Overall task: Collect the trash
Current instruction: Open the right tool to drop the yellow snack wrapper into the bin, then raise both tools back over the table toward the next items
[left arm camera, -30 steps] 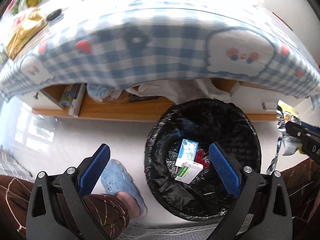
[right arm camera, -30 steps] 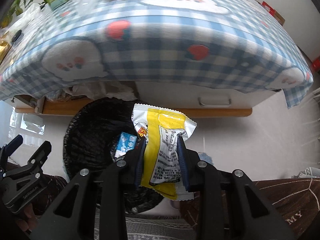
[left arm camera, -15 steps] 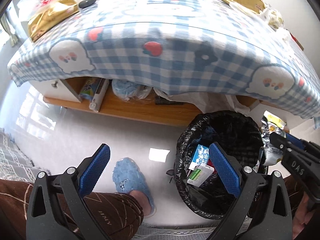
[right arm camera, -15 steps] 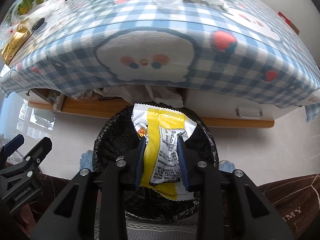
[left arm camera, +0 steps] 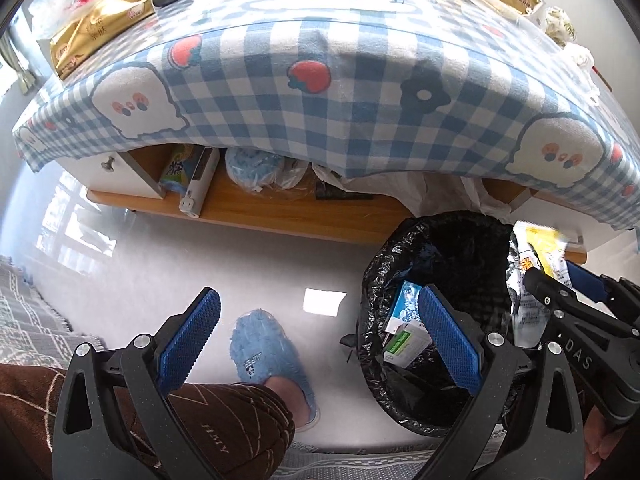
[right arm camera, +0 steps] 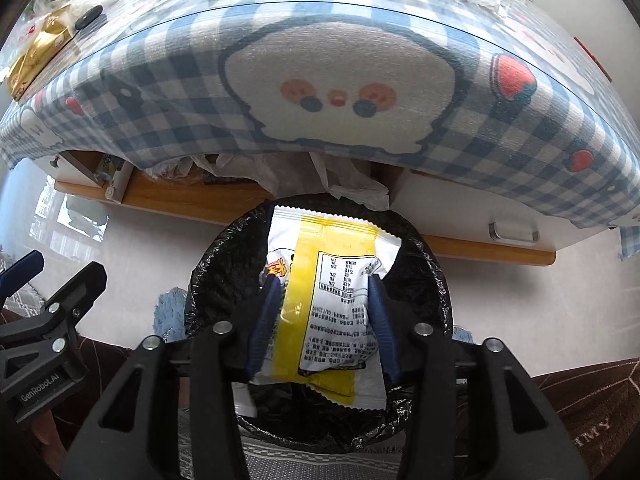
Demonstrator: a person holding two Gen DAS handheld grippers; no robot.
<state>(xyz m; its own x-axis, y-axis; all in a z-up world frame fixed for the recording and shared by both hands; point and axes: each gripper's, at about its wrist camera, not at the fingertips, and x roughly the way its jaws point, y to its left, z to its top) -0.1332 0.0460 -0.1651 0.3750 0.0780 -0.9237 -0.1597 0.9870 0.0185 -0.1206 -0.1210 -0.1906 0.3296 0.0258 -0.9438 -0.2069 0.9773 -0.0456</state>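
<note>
Over the mouth of one round bin [right arm camera: 430,280], lined with crinkled black plastic, a single snack packet [right arm camera: 332,304] is seen between the blue ribbed pads of the right gripper [right arm camera: 324,280]. Its jaws have just been opening; the packet sits between them, and whether the pads press on it cannot be told. The packet is a flat, glossy pouch, white with a broad yellow band, a block of small black print and zigzag-cut ends. From the left wrist view the same packet [left arm camera: 536,264] is seen at the right edge of the bin [left arm camera: 400,248].

The left gripper [left arm camera: 316,320] is held with its two blue, dimpled pads spread wide and nothing between them. Beyond its right pad, inside the bin, at least two small cartons [left arm camera: 404,336] are visible, one blue and white, one green and white.

One fluffy blue slipper [left arm camera: 272,360] is worn on a foot on the pale, shiny floor, left of the bin, below a brown patterned trouser leg [left arm camera: 224,416].

Farther off, one low table is covered by a blue and white checked cloth [right arm camera: 160,92] printed with white ghost shapes, red strawberries and dark flowers. Below it, a wooden shelf [left arm camera: 280,212] holds clear bags.
</note>
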